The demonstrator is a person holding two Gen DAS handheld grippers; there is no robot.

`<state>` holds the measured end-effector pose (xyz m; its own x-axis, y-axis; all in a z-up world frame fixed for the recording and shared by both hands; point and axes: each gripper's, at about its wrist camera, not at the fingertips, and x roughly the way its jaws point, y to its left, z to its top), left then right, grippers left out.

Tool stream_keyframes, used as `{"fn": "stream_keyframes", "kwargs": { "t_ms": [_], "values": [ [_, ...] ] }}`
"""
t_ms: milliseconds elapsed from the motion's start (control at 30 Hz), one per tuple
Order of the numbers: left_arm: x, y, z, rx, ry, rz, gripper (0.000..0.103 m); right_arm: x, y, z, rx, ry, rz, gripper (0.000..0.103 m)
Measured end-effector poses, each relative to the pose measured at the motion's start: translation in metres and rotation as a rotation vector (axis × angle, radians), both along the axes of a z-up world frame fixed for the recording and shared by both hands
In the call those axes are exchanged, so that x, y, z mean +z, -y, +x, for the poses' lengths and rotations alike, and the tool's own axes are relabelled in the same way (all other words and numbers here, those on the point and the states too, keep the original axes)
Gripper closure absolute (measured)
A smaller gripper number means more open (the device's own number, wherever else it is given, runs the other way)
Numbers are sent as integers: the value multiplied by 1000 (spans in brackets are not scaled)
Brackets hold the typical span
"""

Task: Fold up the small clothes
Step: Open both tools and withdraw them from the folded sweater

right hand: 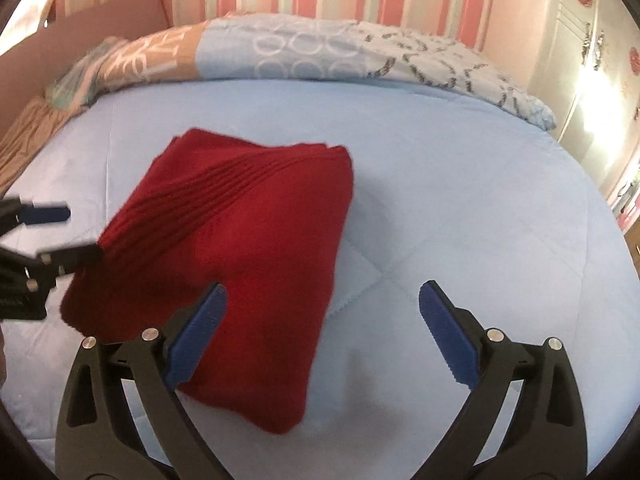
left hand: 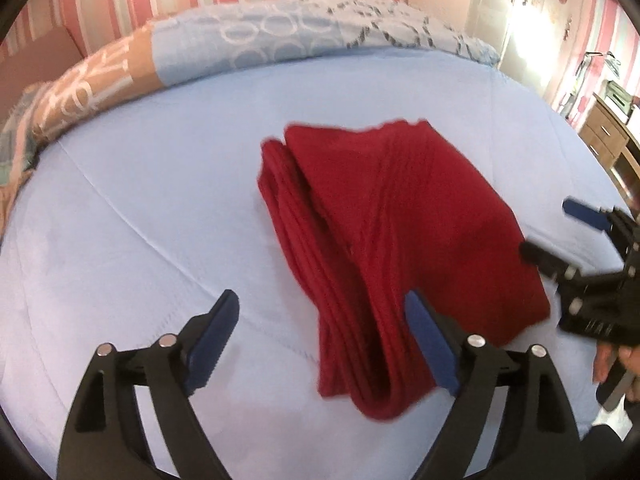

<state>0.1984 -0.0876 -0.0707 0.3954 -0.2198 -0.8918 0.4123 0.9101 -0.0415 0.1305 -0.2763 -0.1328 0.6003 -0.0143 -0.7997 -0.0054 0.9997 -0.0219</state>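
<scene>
A dark red ribbed garment point(left hand: 400, 208) lies folded into a thick rectangle on the light blue bedsheet point(left hand: 140, 200). In the left wrist view my left gripper point(left hand: 320, 304) hovers open over the garment's near left edge, and neither blue pad presses on the cloth. My right gripper point(left hand: 546, 226) shows at the garment's right side, also open. In the right wrist view the garment point(right hand: 260, 232) lies left of centre. My right gripper point(right hand: 323, 291) is open above its near right part, its right finger over bare sheet point(right hand: 440, 200). My left gripper point(right hand: 82, 232) is open at the cloth's left edge.
A rolled patterned quilt point(left hand: 280, 28) runs along the bed's far side under a pink striped wall. A wooden drawer unit point(left hand: 604, 136) stands off the right edge. A white wardrobe point(right hand: 580, 40) is at the far right. A person's hand point(left hand: 612, 364) holds the right gripper.
</scene>
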Motion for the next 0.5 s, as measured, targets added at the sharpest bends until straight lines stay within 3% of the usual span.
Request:
{"fn": "stream_keyframes", "kwargs": {
  "t_ms": [233,400,500],
  "values": [
    [-47,-15,10,27,-14,30,13,-25,-1,17,-40,-28,-6,7],
    [-63,-28,3,-4,62,19,2,-37,5,12,-38,-5,8,6],
    [-65,-33,-1,-4,93,-5,1,-43,7,7,-47,21,23,4]
  ]
}}
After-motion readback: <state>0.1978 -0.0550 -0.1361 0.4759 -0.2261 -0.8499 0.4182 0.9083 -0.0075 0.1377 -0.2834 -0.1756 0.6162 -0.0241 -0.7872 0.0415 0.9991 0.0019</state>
